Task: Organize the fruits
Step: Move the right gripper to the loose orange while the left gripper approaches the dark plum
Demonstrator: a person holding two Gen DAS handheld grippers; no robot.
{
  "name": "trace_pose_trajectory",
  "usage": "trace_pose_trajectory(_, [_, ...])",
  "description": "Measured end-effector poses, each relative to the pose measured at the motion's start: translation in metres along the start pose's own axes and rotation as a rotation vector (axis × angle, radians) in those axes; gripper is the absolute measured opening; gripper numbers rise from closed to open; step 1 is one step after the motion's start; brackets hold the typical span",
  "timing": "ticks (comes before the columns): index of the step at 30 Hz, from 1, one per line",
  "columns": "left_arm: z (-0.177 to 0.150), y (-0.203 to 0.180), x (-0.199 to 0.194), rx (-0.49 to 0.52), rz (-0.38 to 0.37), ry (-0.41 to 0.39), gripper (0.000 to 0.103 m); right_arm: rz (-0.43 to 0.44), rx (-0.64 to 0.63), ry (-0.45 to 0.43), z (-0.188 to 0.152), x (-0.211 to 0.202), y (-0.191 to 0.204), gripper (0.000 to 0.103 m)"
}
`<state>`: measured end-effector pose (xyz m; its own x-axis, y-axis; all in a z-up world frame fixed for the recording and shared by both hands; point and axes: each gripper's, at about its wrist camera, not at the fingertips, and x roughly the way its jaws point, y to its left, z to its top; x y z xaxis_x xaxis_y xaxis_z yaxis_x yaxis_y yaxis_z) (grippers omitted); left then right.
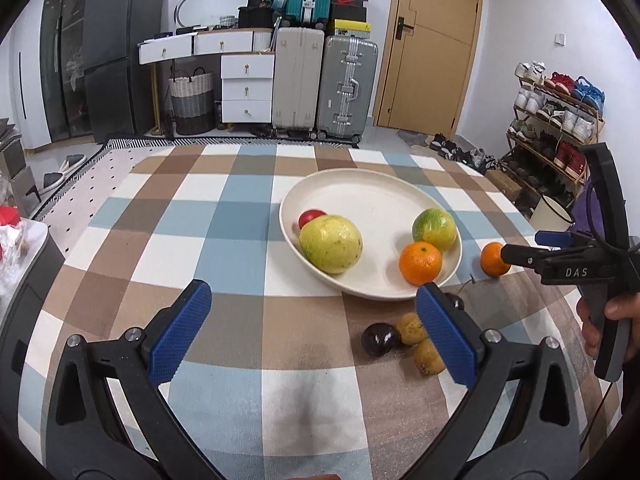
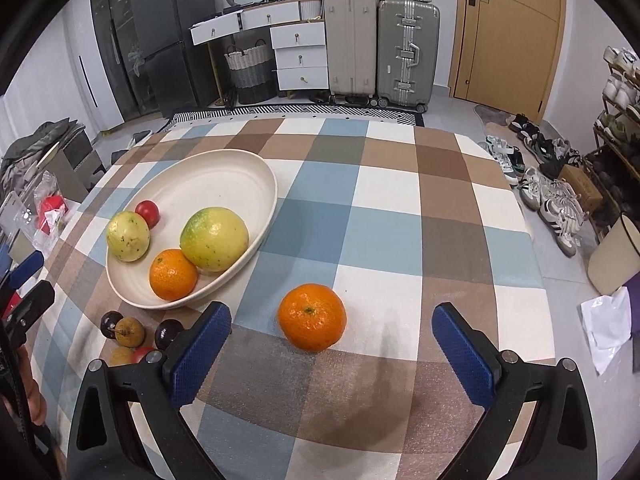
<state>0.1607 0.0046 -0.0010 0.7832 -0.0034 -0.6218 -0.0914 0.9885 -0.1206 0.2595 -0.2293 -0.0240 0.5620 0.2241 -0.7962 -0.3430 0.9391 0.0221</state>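
A cream plate (image 1: 372,184) on the checked cloth holds a large yellow fruit (image 1: 330,244), a small red fruit (image 1: 312,216), a green-yellow fruit (image 1: 434,229) and an orange (image 1: 420,263). A second orange (image 2: 312,317) lies on the cloth right of the plate, between the wide-apart fingers of my right gripper (image 2: 331,316), untouched and nearer the left finger. My left gripper (image 1: 312,300) stands open and empty over the cloth in front of the plate. Just in front of the plate, dark plums (image 1: 380,338) and small brown fruits (image 1: 410,328) lie partly hidden behind its right finger.
The checked tablecloth (image 2: 384,232) has bare room right of the plate (image 2: 256,168). Plastic bags and clutter (image 2: 48,208) sit off the table's left side. Shoes and a shoe rack (image 1: 552,128) stand to the right, suitcases (image 1: 346,88) and drawers beyond the far edge.
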Motion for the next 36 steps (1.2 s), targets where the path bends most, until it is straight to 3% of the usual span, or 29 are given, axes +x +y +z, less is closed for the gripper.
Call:
trace_pose_trajectory(21, [-0.019, -0.010, 0.035, 0.045, -0.024, 0.133, 0.102, 0.021, 0.011, 0.069, -0.007, 0.031, -0.004, 0.100])
trace_pose_trajectory(30, [-0.021, -0.010, 0.043, 0.048, -0.015, 0.167, 0.102, 0.015, -0.015, 0.078, -0.006, 0.041, 0.003, 0.073])
trace_pose_trajectory(36, [-0.023, -0.009, 0.051, 0.039, -0.021, 0.208, 0.102, 0.043, -0.035, 0.067, -0.009, 0.035, 0.008, 0.046])
